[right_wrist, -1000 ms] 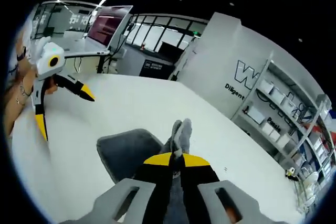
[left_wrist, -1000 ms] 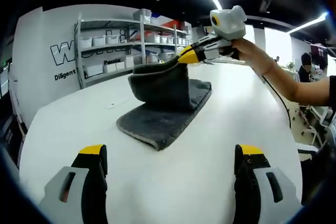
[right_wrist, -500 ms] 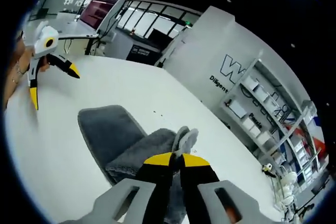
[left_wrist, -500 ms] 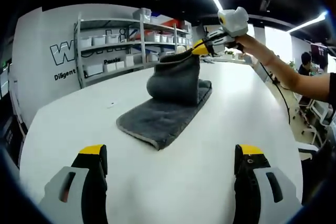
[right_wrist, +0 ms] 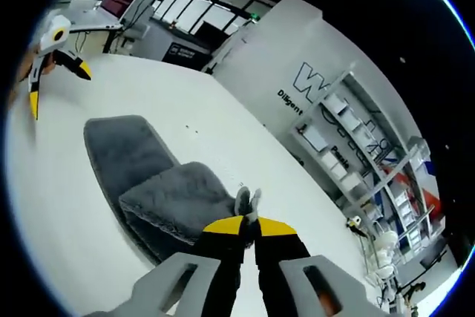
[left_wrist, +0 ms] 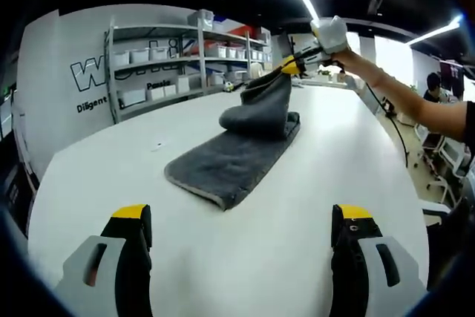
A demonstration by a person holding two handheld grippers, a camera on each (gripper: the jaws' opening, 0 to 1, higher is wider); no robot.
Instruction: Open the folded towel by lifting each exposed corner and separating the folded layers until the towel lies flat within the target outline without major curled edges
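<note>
2 grippers: right gripper [right_wrist: 248, 222] jaws pinch the towel [left_wrist: 236, 151] corner, left gripper [left_wrist: 241, 222] jaws gape empty, shelves [left_wrist: 178, 57] behind.

From the left gripper view we look low across the white table [left_wrist: 312, 183], the towel [left_wrist: 230, 161] well ahead mid-frame. The right gripper view sits close above the towel [right_wrist: 141, 176], tilted. Both share towel, table, shelving [left_wrist: 159, 64].
</note>
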